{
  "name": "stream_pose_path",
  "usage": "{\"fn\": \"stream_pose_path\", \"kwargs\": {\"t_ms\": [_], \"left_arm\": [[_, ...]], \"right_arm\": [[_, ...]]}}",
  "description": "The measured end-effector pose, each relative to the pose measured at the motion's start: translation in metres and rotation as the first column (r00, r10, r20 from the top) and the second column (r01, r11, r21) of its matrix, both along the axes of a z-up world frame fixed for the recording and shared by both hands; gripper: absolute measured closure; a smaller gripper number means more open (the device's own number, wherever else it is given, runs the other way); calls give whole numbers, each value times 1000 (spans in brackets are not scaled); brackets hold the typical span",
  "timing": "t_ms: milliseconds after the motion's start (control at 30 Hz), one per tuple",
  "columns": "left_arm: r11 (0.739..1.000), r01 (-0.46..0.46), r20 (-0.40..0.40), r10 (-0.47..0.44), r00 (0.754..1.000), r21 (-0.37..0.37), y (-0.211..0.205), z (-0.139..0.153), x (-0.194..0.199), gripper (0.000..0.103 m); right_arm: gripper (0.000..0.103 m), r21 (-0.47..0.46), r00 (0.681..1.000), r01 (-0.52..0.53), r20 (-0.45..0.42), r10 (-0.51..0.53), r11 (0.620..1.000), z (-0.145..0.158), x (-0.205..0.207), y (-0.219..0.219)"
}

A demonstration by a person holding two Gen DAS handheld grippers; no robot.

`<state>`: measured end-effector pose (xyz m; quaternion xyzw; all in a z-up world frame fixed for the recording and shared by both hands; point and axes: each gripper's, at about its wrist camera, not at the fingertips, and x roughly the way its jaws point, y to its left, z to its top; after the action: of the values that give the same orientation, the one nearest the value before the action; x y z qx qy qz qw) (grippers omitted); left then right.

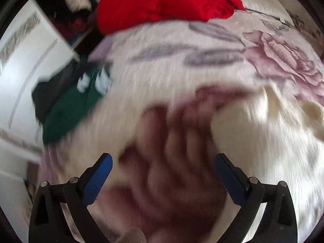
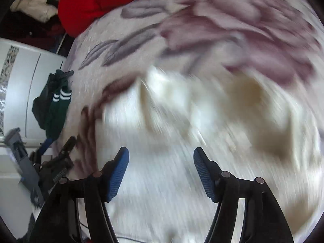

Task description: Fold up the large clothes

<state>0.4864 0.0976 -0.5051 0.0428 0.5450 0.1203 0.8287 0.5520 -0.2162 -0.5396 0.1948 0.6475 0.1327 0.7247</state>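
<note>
Left hand-held gripper (image 1: 163, 159): jaws stand wide, blue pads apart with nothing pressed between them; it points down at the bed.
Right hand-held gripper (image 2: 161, 154): jaws stand wide, ribbed blue pads apart over pale cloth, gripping nothing.
Cream garment (image 2: 212, 101): the task's thing, a pale crumpled heap on the blanket just beyond the right gripper's fingers; in the left wrist view it shows at the right, near side (image 1: 283, 109). Heavy motion blur hides its folds and what kind of garment it is.
Floral blanket (image 1: 202, 64): covers the bed, white plush with large mauve roses and grey leaves.
Red garment (image 1: 162, 4): bunched at the far edge of the bed, well apart from both grippers.
Green garment (image 1: 70, 105): dark green with white stripes, hanging over the left edge of the bed beside something black.
White cabinet (image 1: 30, 70): stands left of the bed.
Blurred maroon shape (image 1: 172, 141): lies below the left gripper's opening; too smeared to tell whether it is blanket print or something else.
</note>
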Motion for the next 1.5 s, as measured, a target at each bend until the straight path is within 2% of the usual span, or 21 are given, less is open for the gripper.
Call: {"fn": "stream_pose_path", "kwargs": {"t_ms": [200,333,367,400,433,467,567,667,767,800,867,1000,1033,1100,1133,1167,1200,1233,1300,1400,1500], "left_arm": [[994,9,-205,-32,978,-111,-13,-47,-80,0],[994,100,-221,-106,969,-40,-54,-81,-70,3],[992,121,-199,-125,972,-30,-60,-84,-63,11],[992,129,-174,-129,976,-14,-64,-87,-54,45],[991,123,-174,-129,976,-47,-63,-90,-47,64],[988,88,-190,-110,976,-123,-58,-93,-39,70],[977,8,-170,-45,984,-215,-45,-91,-41,76],[978,-17,-155,-15,988,-208,-45,-89,-48,76],[977,-39,-162,5,987,-208,-46,-90,-51,77],[977,-41,-164,6,986,-209,-45,-90,-52,77],[978,-30,-161,-3,987,-207,-45,-90,-58,77],[986,12,-181,-43,983,-168,-42,-83,-58,75],[989,20,-198,-50,979,-147,-45,-80,-60,74],[992,34,-220,-59,974,-119,-51,-68,-66,74],[994,46,-215,-66,974,-96,-55,-59,-71,74],[996,54,-202,-67,977,-70,-59,-50,-75,71],[997,64,-176,-70,982,-43,-64,-39,-79,58],[997,72,-151,-74,986,-15,-70,-29,-82,28],[998,64,-105,-61,993,21,-81,-16,-83,2],[998,61,-53,-60,997,19,-97,-9,-67,2],[996,85,-40,-84,996,33,-118,-16,-42,2]], "right_arm": [[31,-47,965,243,-89,-246,969,-5,-152,-87],[31,-160,904,388,-125,-408,908,-27,-229,-134],[31,-189,884,421,-132,-448,887,-33,-243,-144],[31,-198,861,463,-132,-491,864,-41,-258,-159],[31,-209,850,478,-136,-509,853,-44,-264,-165],[31,-222,840,490,-138,-525,843,-48,-269,-173],[31,-298,853,471,-87,-515,830,-54,-263,-191],[31,-375,905,385,-23,-424,843,-63,-232,-205],[31,-394,946,278,-44,-320,876,-85,-192,-209],[33,-393,953,257,-48,-299,883,-90,-185,-209],[87,-380,963,229,-47,-266,896,-100,-168,-211],[87,-250,851,468,-132,-509,848,-121,-173,-257],[87,-225,846,471,-159,-509,853,-119,-174,-259],[74,-191,832,483,-205,-516,854,-104,-184,-271],[58,-192,816,500,-224,-534,845,-94,-190,-282],[50,-192,795,530,-225,-563,826,-82,-199,-292],[48,-172,771,578,-205,-603,798,-67,-209,-307],[43,-138,759,609,-188,-624,781,-57,-213,-318],[35,-42,758,636,-158,-633,771,-46,-204,-336],[35,3,812,578,-102,-575,816,-54,-151,-348],[34,18,851,517,-122,-511,856,-86,-89,-331]]}}
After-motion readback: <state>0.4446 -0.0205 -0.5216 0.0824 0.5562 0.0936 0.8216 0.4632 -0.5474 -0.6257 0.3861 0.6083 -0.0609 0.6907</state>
